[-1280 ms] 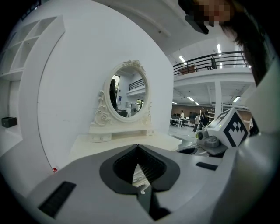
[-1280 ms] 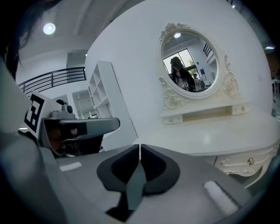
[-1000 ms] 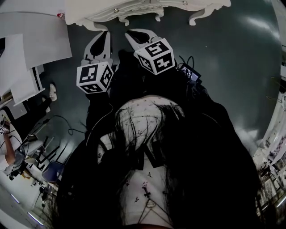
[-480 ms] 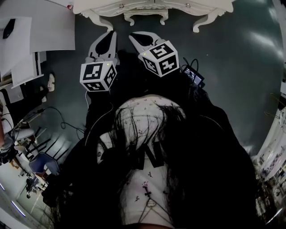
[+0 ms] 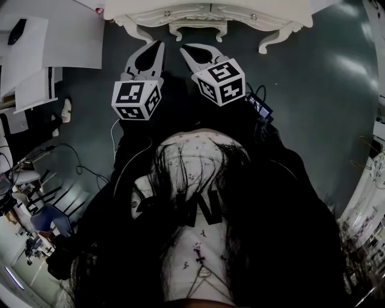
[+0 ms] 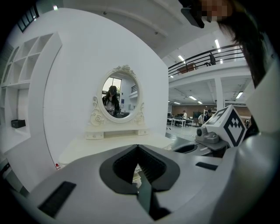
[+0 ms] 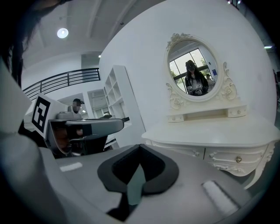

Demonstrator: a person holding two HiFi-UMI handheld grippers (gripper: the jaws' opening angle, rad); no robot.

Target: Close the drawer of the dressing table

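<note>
The white dressing table stands at the top of the head view, with two small knobs on its front. From the right gripper view its drawer fronts look flush with the frame. The oval mirror stands on its top. My left gripper hangs just short of the table's front edge, shut and empty. My right gripper is beside it, also shut on nothing. Both point at the table and neither touches it. In the gripper views the left gripper and the right gripper have their jaws together.
White panels and shelving stand to the left of the table. Cables trail over the dark floor at the left, with chairs lower left. A carved table leg juts toward me on the right.
The table has slid lower and further into the head view, and both grippers have shifted slightly right with it. Both stay shut and empty.
</note>
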